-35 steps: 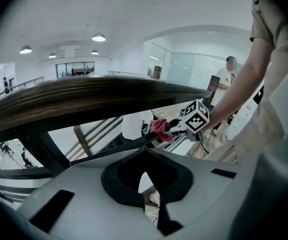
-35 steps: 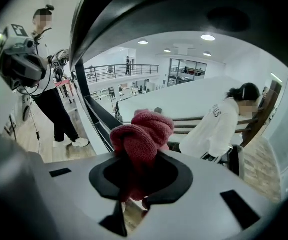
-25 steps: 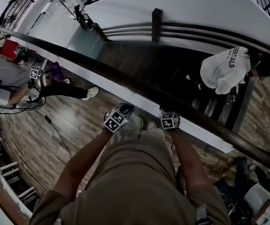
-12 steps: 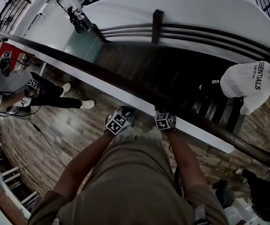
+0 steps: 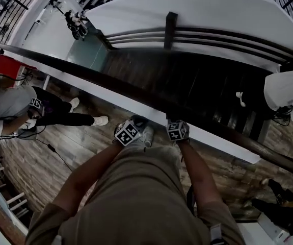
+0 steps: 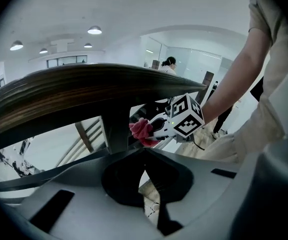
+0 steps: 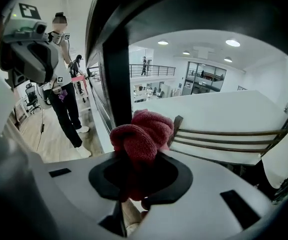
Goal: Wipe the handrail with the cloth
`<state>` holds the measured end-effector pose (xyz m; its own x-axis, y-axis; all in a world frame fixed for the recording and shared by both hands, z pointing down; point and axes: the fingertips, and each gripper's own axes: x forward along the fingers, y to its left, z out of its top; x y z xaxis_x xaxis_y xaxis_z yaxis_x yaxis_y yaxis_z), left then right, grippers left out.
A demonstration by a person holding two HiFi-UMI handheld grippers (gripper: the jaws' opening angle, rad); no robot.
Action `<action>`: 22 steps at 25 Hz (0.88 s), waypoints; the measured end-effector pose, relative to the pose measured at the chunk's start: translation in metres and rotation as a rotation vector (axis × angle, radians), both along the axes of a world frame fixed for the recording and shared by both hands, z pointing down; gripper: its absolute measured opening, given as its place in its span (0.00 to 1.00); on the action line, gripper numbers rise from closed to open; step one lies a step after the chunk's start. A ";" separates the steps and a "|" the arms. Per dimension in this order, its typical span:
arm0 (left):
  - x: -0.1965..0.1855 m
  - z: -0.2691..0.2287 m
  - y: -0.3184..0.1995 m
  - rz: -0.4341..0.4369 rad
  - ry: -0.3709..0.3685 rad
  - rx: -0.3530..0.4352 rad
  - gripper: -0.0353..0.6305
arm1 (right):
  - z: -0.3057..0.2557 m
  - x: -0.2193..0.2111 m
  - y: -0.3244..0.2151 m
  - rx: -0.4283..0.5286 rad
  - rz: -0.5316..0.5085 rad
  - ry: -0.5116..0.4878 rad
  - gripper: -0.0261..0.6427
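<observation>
- Right gripper view: the right hand-held gripper (image 7: 141, 159) pinched the red cloth (image 7: 142, 134), which the head view hid.
- Left gripper view: the left hand-held gripper (image 6: 145, 154) was pressed together; the cloth sat just under the handrail (image 6: 73, 91).

Handrail (image 6: 78, 91): dark wood, smooth, semi-gloss; fine lengthwise grain streaks show as pale highlights.
Cloth (image 7: 142, 131), just below the handrail: red, thick looped pile, terry-like, matt, rough.
Left gripper (image 6: 146, 153) and right gripper (image 7: 139, 158) shells: grey moulded plastic, smooth, matt, darker inserts.
Marker cube (image 5: 127, 132) near the handrail: matt white faces, black printed squares.
Ledge (image 5: 212, 137) alongside the handrail: white, smooth, painted look.
Floor (image 5: 59, 142) on the handrail's near side: wood-look planks, slight sheen.
Person's garment (image 5: 141, 198), same side: tan woven cloth, matt.
</observation>
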<state>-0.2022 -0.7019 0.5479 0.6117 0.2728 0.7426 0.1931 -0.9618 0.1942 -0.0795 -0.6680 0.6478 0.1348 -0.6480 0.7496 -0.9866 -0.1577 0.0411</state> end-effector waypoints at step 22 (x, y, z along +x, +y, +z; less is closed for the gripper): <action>-0.025 -0.029 -0.033 0.077 0.107 -0.002 0.08 | -0.102 -0.084 -0.009 0.355 0.060 0.016 0.17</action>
